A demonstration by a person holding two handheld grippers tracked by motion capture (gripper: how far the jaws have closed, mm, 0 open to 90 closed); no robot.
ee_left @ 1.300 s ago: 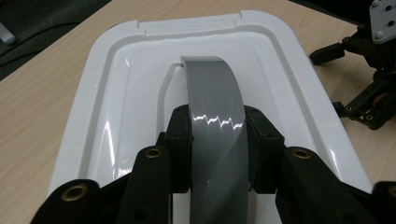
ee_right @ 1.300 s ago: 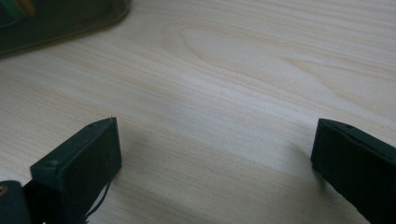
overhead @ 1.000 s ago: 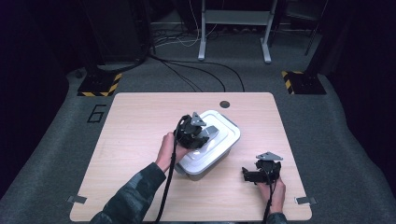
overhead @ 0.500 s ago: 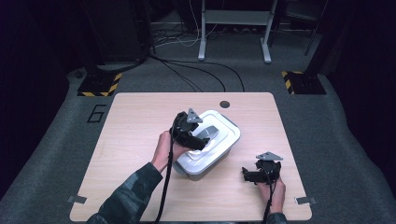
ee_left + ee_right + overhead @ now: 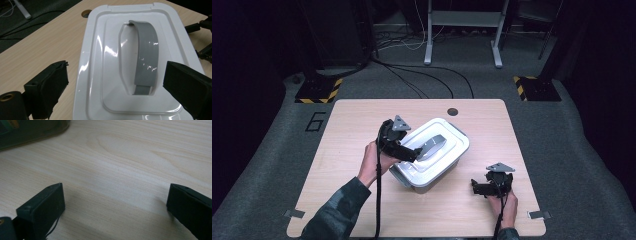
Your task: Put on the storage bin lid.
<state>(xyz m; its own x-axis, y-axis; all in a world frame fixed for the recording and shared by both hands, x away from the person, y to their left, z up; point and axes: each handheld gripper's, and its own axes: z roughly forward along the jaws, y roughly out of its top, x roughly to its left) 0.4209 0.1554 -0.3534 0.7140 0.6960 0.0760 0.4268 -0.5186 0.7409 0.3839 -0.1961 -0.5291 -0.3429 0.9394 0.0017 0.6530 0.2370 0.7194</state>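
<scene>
A pale wooden table (image 5: 342,130) stands on grey carpet in a dark room, with cables and a metal frame's legs beyond its far edge, yellow-and-black striped blocks off both far corners, and a small round hole (image 5: 452,111) near that far edge. The white lidded box (image 5: 432,157) with its grey handle (image 5: 146,60) sits near the table's middle; just left of the box the left gripper (image 5: 412,152) hovers over the lid, jaws just opened wide with nothing clamped, the handle lying between them untouched. Right of the box, near the front edge, the right gripper (image 5: 477,186) rests low with jaws spread wide over bare wood, and broad open tabletop lies left of the box.
</scene>
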